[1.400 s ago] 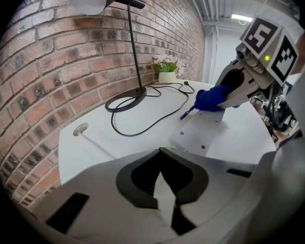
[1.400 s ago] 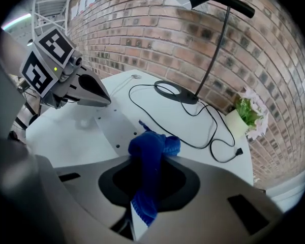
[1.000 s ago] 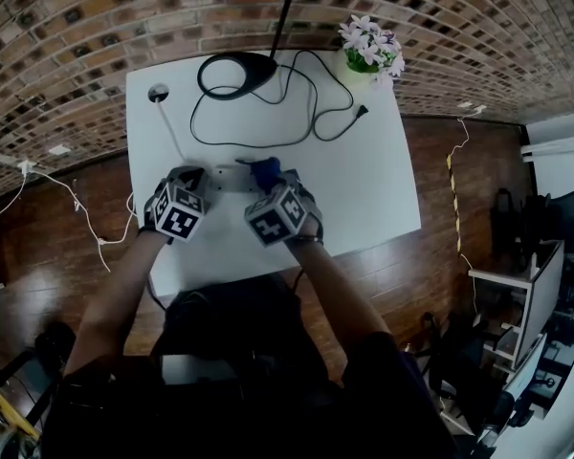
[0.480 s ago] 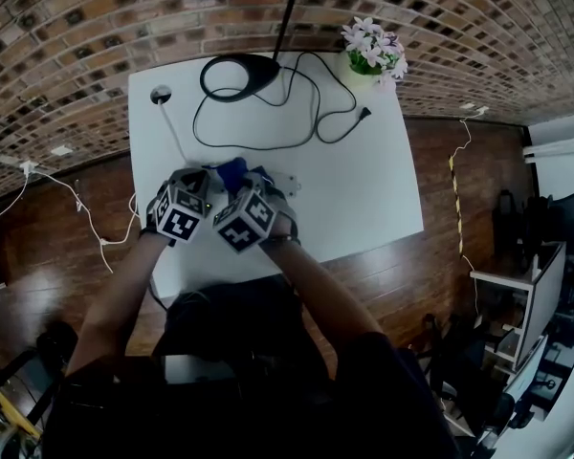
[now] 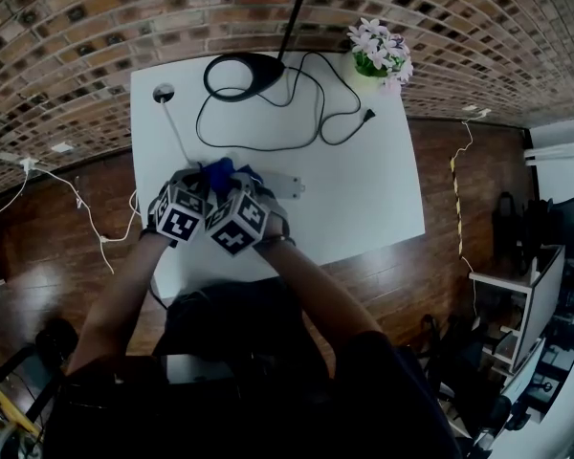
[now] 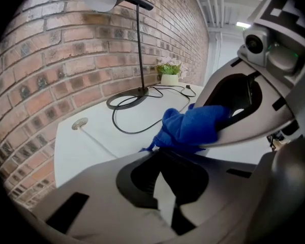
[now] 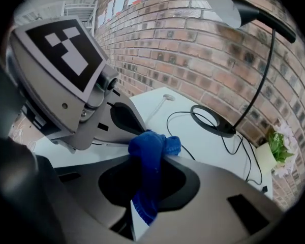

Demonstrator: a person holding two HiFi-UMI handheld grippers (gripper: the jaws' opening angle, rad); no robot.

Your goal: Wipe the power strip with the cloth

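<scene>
Brick wall (image 5: pixel 77 46): beyond both grippers, along the far edge of the table.
White table (image 5: pixel 364 189): under both grippers, with most of its bare top ahead of them and to the right of the right gripper.
Desk lamp (image 5: pixel 241 73): round black base well ahead of the grippers, near the wall, with the stem rising from it.
Black cable (image 5: pixel 311 103): loops on the table ahead of the grippers, between them and the lamp base.
Left gripper (image 6: pixel 162 159): jaws drawn together with nothing clamped between them. It is tilted down at the table and sits just beside the right gripper, the two cubes nearly touching.
Right gripper (image 7: pixel 152 151): jaws clamped on the blue cloth, tilted down at the table.
Power strip (image 5: pixel 282 185): white, flat on the table beneath the gripper tips. One end sticks out past the right side of the right gripper. Whether the left gripper presses on it cannot be told.
Potted flowers (image 5: pixel 378 51): far ahead and to the right of the right gripper, at the table's corner.
Blue cloth (image 7: pixel 151 161): bunched between the right gripper's jaws, bulging out past their tips, just ahead of the left gripper's tips.
Cable grommet (image 5: pixel 163 93): ahead of the left gripper, with a thin white cord running from it toward that gripper.
</scene>
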